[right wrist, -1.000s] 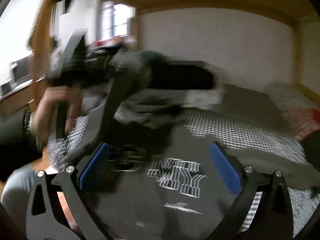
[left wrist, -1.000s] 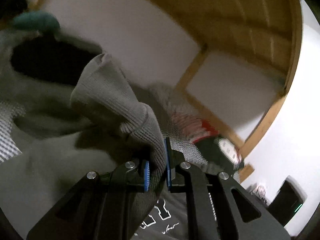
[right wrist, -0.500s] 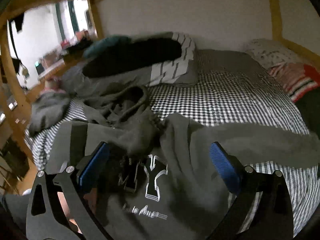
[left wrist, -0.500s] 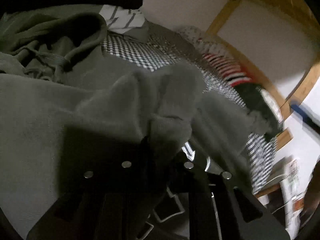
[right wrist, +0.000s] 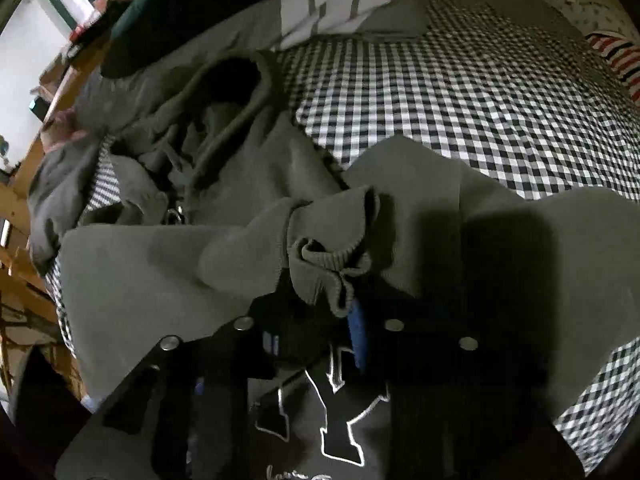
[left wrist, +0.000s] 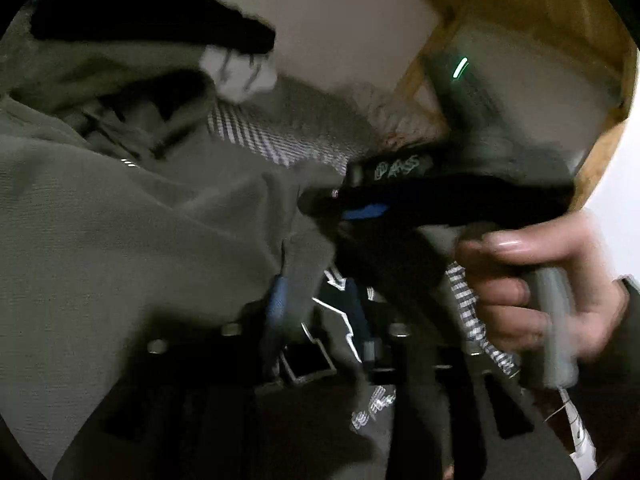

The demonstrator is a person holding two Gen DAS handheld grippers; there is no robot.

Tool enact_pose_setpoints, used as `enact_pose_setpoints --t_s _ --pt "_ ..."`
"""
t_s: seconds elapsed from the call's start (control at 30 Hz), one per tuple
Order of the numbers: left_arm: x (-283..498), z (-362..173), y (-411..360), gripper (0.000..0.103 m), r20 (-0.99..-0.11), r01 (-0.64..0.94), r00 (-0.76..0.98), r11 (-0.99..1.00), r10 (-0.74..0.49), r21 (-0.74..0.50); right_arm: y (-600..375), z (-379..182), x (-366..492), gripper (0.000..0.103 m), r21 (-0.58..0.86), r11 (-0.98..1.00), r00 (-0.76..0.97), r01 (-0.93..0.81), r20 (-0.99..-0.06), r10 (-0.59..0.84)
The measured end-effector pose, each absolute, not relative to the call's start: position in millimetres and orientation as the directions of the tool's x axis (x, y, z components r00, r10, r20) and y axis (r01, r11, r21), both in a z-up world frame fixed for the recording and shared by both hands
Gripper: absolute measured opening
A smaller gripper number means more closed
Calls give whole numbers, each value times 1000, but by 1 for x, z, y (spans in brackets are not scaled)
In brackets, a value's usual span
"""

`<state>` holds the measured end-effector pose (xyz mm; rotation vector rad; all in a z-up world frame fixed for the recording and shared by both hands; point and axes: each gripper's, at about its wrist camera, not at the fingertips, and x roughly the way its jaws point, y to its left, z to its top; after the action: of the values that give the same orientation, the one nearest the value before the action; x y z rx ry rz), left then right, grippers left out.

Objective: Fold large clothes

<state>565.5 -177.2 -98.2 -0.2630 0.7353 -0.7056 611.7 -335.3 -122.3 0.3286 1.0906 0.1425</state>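
Observation:
A grey hoodie (right wrist: 140,272) with large outlined letters lies front up on the bed, hood (right wrist: 240,92) at the far end. One sleeve is folded across the chest, and its ribbed cuff (right wrist: 328,264) bunches at my right gripper (right wrist: 314,340). The right jaws are closing, with the cuff's lower edge pinched between the blue pads. In the left wrist view the left gripper (left wrist: 318,312) is opening. The slack sleeve end (left wrist: 298,276) rests against one pad and is not squeezed. The right gripper (left wrist: 320,204), held by a hand (left wrist: 540,280), reaches in just above it.
The hoodie lies on a black-and-white checked sheet (right wrist: 460,100). A white striped garment (right wrist: 332,4) and a dark one (right wrist: 180,12) are piled beyond the hood. A red-striped item (right wrist: 616,60) is at the far right. Wooden bed posts (left wrist: 424,76) frame the bed.
The left gripper lowered the raised sleeve onto the hoodie's chest and its jaws parted. The right gripper swung down over the chest and went from wide open to closed around the cuff.

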Motion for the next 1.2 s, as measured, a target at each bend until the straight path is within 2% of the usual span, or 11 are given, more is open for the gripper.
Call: enact_pose_setpoints --t_s 0.13,0.23,0.3,0.4,0.43,0.6,0.7,0.8,0.87,0.97,1.2 --pt "551 -61 -110 63 -430 394 711 822 -556 -412 -356 -111 587 16 406 914 539 23 -775 331" --pt "578 -59 -72 64 -475 254 786 907 -396 -335 -376 -117 579 17 400 914 554 67 -777 299" --pt "609 -76 -49 64 -563 162 753 925 -341 -343 -390 -126 577 20 377 918 545 125 -799 254" --pt "638 -101 -31 64 -644 132 674 917 -362 -378 -399 -129 572 40 282 945 552 163 -820 150" --pt "639 -102 -34 64 -649 152 673 925 -355 -348 -402 -128 569 53 244 953 561 181 -821 104" --pt "628 -101 -47 64 -654 163 696 952 -297 -259 -391 -96 554 62 132 975 662 181 -749 -21" --pt "620 -106 -56 64 -659 165 708 967 -253 -194 -360 -74 548 90 14 989 738 148 -668 -101" --pt "616 -112 -62 64 -660 169 725 980 -198 -109 -306 -63 549 91 -177 981 790 72 -590 -165" --pt "615 -115 -66 64 -656 168 737 984 -166 -60 -281 -81 560 93 -217 976 744 -26 -656 -126" --pt "612 -116 -65 64 -651 169 742 984 -158 -46 -268 -135 581 93 -390 919 594 -59 -753 -281" --pt "615 -119 -62 65 -649 197 735 978 -197 -75 -347 -147 558 93 -140 990 531 10 -838 -124"
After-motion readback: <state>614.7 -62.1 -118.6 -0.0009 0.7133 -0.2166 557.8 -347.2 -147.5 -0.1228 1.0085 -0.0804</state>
